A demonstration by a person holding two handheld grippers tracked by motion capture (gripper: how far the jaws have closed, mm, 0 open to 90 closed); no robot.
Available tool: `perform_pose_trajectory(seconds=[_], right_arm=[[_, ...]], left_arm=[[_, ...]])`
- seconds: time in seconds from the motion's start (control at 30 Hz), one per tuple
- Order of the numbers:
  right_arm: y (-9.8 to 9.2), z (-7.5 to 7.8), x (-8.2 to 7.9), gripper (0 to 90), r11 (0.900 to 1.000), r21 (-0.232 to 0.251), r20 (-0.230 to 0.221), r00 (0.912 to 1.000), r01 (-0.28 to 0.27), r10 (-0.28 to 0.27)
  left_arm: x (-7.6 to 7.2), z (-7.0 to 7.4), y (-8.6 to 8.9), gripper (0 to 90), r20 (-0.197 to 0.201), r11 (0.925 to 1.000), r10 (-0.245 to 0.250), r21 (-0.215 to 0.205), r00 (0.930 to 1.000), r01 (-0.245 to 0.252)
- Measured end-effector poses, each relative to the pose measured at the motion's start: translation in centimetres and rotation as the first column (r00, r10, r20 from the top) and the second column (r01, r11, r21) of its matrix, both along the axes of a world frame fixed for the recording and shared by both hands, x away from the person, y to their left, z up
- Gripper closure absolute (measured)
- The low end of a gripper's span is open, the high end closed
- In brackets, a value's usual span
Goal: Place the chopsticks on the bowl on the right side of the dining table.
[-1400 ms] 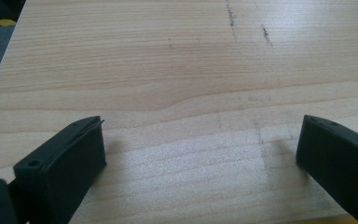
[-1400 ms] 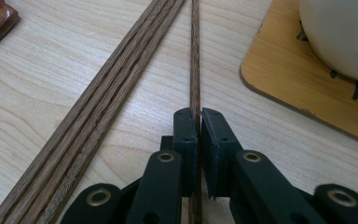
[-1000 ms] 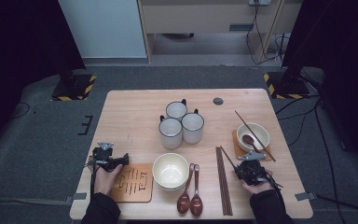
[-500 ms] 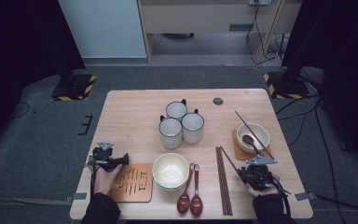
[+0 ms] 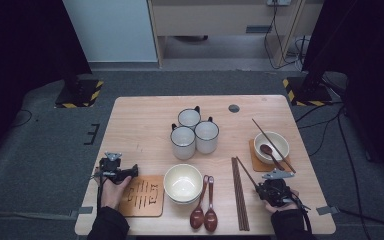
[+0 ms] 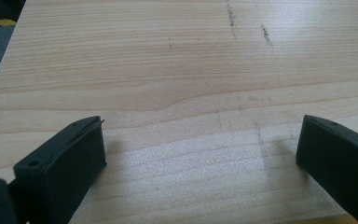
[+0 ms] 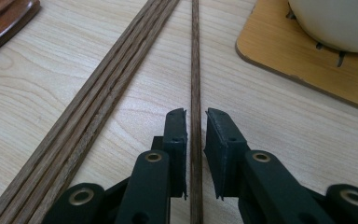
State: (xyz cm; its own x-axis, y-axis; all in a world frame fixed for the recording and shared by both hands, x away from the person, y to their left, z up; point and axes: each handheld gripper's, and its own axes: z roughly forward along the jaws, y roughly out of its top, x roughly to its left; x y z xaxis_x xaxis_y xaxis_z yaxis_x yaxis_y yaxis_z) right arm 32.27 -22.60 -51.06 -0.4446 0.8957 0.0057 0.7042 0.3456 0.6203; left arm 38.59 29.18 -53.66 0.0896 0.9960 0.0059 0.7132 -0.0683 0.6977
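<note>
My right gripper (image 7: 196, 114) lies low on the table near the front right, also seen from above (image 5: 261, 188). A single dark wooden chopstick (image 7: 196, 70) runs straight between its jaws. The pads flank the chopstick closely with a thin sliver of table showing on each side, so the gripper is open. That loose chopstick (image 5: 247, 172) slants away from the bundle of chopsticks (image 5: 240, 200) on its left. My left gripper (image 6: 200, 140) stands wide open over bare wood with nothing between its jaws. From above, the left gripper (image 5: 119, 167) sits at the front left, beside a slotted wooden coaster (image 5: 142, 196).
An empty cream bowl (image 5: 182, 182) stands at front centre, with two brown spoons (image 5: 203, 212) to its right. A second bowl (image 5: 275, 142) on a coaster (image 7: 307, 65) holds a spoon and a chopstick. Three white mugs (image 5: 195, 132) cluster mid-table. The table edge (image 5: 205, 234) is near.
My right hand has slid a little toward the front right corner of the table. The left hand and its gripper have stayed put.
</note>
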Motion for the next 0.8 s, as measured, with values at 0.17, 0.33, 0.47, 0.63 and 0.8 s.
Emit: perform_pose_trajectory(seconds=[0.17,0.33,0.47,0.63,0.8], right_arm=[[0.06,-0.17,0.08,79.4,1.000,-0.012,-0.014,0.9999,0.001,-0.001],[-0.03,-0.24,0.15,81.3,1.000,-0.013,-0.025,0.9996,0.008,-0.008],[0.02,-0.37,0.21,83.3,1.000,-0.022,-0.029,0.9996,0.004,-0.005],[-0.09,-0.37,0.30,84.5,1.000,-0.011,-0.034,0.9994,0.006,-0.007],[-0.18,-0.38,0.41,84.7,1.000,0.003,-0.040,0.9992,0.004,-0.004]], left_arm=[[0.00,0.00,0.00,0.4,0.000,1.0000,0.000,0.000,1.0000,0.000],[0.00,0.00,0.00,0.4,0.000,1.0000,0.000,0.000,1.0000,0.000],[0.00,0.00,0.00,0.4,0.000,1.0000,0.000,0.001,1.0000,0.000],[0.00,0.00,0.00,0.4,0.000,1.0000,0.000,0.000,1.0000,0.000],[0.00,0.00,0.00,0.4,0.000,1.0000,0.000,0.000,1.0000,0.000]])
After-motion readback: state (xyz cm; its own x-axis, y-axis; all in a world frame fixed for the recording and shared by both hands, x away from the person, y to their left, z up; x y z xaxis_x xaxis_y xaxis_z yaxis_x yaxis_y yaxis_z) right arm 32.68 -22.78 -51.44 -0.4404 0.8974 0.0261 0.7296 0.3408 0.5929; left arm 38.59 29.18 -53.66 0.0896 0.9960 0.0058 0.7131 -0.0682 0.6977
